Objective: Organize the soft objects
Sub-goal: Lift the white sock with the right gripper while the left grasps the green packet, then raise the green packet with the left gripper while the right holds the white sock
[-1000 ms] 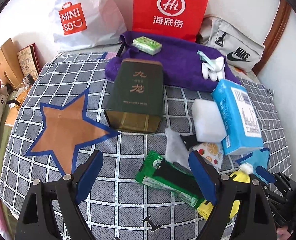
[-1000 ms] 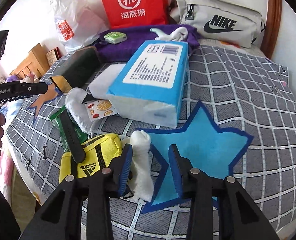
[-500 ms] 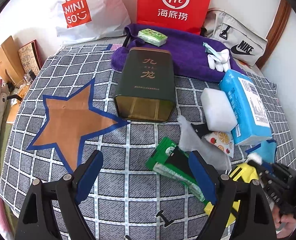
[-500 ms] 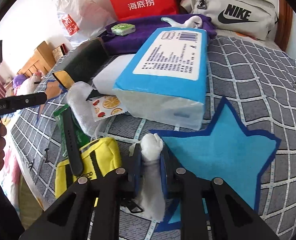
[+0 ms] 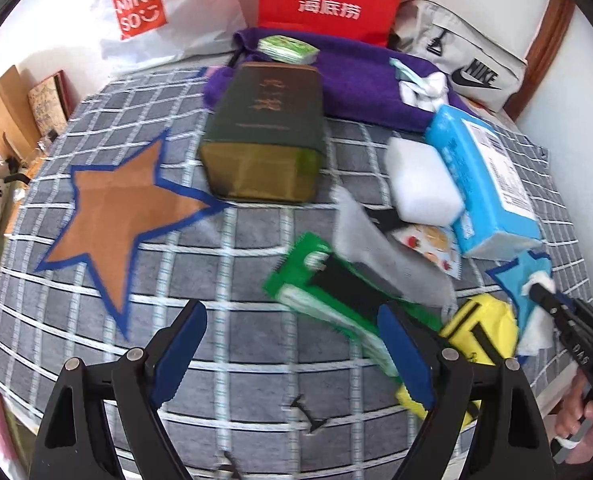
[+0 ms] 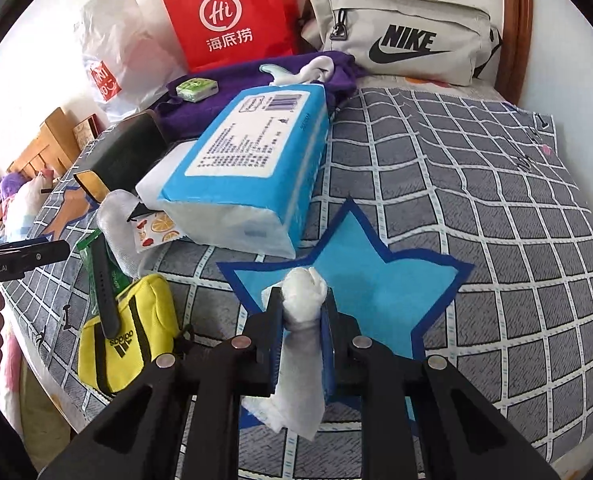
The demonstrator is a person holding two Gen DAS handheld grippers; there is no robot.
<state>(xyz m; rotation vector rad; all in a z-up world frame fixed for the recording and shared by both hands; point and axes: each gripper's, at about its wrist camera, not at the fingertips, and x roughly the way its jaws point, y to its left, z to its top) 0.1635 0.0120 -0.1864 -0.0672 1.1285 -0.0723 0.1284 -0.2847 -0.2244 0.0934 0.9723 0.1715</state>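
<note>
My right claw (image 6: pixel 302 312) is clenched on a white sock (image 6: pixel 302 344), held over the near point of the blue star (image 6: pixel 360 280) w/ its toe end bunched up btwn the pads and the long tail hanging below. My left claw (image 5: pixel 292 344) hangs released & empty, well left of the blue star, above bare checked bedcover (image 5: pixel 232 360), its right pad just over the green packet (image 5: pixel 328 300). Risks as I read them: the sock is pinched near one end only, so a quick swing could let it slide out of the pads, or the loose tail could drag across the star and catch the yellow pouch (image 6: pixel 124 328) just left of it. The blue tissue pack (image 6: pixel 248 172) sits touching the star's far-left edge, so a high, wide move that way could nudge it. Room: right of the star & beyond it the cover is open all the way to the bed's edge; the star's own middle is bare, which looks the likely drop spot. Left of the star it's crowded — pouch, green packet, a grey cloth (image 5: pixel 376 248), a white sponge (image 5: pixel 420 184), a dark tin (image 5: pixel 264 136). The near edge of the bed is close under my right claw, so a slip there prob means the sock goes to the floor. Left claw has free space to the orange star (image 5: pixel 120 216).
</note>
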